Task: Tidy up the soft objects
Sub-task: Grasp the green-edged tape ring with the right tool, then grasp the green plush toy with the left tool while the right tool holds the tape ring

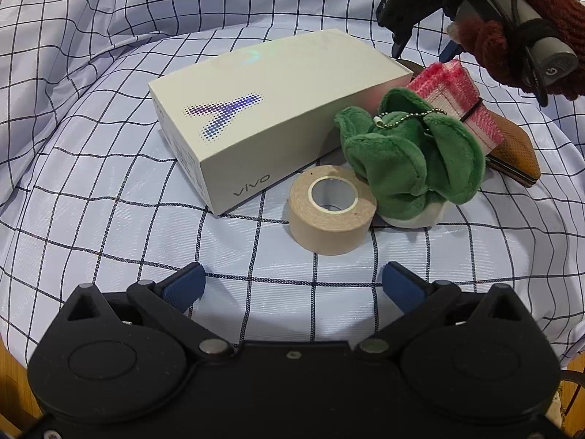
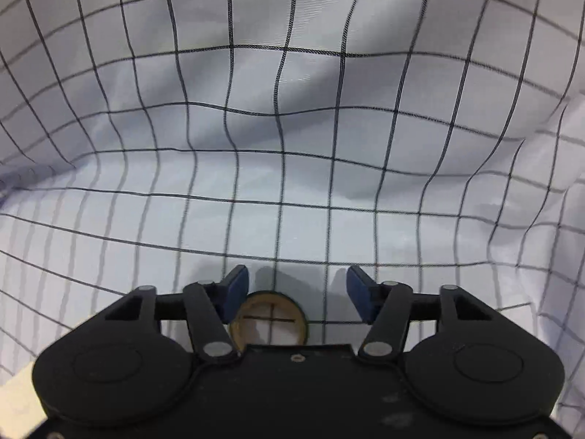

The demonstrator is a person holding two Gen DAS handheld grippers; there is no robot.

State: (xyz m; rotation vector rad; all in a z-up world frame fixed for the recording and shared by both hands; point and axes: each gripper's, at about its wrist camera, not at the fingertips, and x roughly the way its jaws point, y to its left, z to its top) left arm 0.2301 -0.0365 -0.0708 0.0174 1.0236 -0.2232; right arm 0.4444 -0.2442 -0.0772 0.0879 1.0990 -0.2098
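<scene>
The right gripper (image 1: 424, 49), fingers parted and empty, hung at upper right just above the pink cloth stack (image 1: 455, 95); the left gripper (image 1: 292, 285), released, sat farther off.

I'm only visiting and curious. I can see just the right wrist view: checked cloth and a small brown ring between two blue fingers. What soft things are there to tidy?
Observer: The left wrist view shows a green plush toy with a bead chain, lying on the checked cloth beside a beige roll of tape.
Operator: Anything else soft?
Observer: Yes, a pink-and-white folded mesh cloth, bound with a dark band, lies just behind the toy.
Operator: Where is my gripper in all this?
Observer: The right gripper hangs above the far side of that pink cloth, jaws apart, held by a hand in a dark red knitted sleeve.
</scene>
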